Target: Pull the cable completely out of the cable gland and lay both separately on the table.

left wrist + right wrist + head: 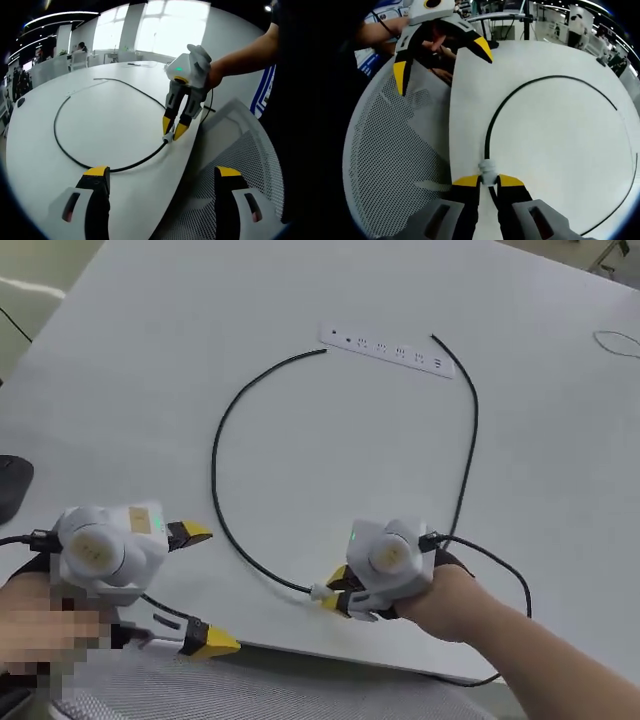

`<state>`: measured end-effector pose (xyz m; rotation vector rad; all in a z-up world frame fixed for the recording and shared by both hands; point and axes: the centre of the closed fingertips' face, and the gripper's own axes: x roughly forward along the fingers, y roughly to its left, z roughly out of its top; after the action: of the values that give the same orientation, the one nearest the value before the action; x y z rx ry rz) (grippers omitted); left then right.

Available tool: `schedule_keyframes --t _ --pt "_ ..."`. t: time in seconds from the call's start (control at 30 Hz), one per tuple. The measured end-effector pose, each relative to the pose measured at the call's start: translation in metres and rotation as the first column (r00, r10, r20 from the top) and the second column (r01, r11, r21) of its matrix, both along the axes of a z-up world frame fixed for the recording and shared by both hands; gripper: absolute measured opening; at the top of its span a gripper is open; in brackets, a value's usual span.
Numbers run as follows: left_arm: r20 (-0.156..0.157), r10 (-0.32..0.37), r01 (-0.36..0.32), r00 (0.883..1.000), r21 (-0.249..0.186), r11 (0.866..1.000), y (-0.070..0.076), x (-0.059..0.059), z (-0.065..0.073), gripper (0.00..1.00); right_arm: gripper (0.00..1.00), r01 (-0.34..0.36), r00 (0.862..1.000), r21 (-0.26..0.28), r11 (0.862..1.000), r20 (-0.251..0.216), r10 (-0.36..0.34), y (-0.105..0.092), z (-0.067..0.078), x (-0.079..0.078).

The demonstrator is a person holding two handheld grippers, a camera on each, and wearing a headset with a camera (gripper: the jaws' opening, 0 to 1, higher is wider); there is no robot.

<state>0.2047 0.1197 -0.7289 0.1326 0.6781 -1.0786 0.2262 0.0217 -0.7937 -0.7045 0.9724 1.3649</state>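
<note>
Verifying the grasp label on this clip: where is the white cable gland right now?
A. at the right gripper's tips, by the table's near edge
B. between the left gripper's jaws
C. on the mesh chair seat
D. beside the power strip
A: the cable gland sits between the nearly closed yellow tips of the right gripper at the near edge of the table, with the black cable looping away from it. The left gripper is open and holds nothing.

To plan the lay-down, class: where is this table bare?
Free: inside the black cable loop, up to the white power strip; also white tabletop left of the loop. Crowded: near edge, where the right gripper clamps the white plastic cable gland.
</note>
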Motion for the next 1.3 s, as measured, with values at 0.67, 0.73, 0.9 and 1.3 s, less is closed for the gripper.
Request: schedule_keyframes --t 0.67,0.73,0.9,1.3 --pt "0.052 -0.08 0.084 0.995 -0.07 0.994 -0.044 0.018 0.031 0.82 0.07 -0.05 0.998 0.08 0.995 0.039 0.047 0.019 0.073 -0.005" --pt "0.055 -0.089 0.093 0.995 -0.073 0.993 -0.048 0.018 0.033 0.81 0.07 -0.055 0.998 0.078 0.995 0.044 0.052 0.019 0.077 -0.006" --pt "0.059 -0.098 0.103 0.993 -0.09 0.991 -0.054 0.017 0.037 0.8 0.07 -0.076 0.995 0.063 0.995 0.069 0.072 0.019 0.1 -0.002" --pt "0.074 -0.045 0.059 0.996 -0.188 0.98 -0.062 0.029 0.071 0.71 0.07 -0.112 0.99 0.058 0.992 0.093 0.106 0.023 0.147 0.011"
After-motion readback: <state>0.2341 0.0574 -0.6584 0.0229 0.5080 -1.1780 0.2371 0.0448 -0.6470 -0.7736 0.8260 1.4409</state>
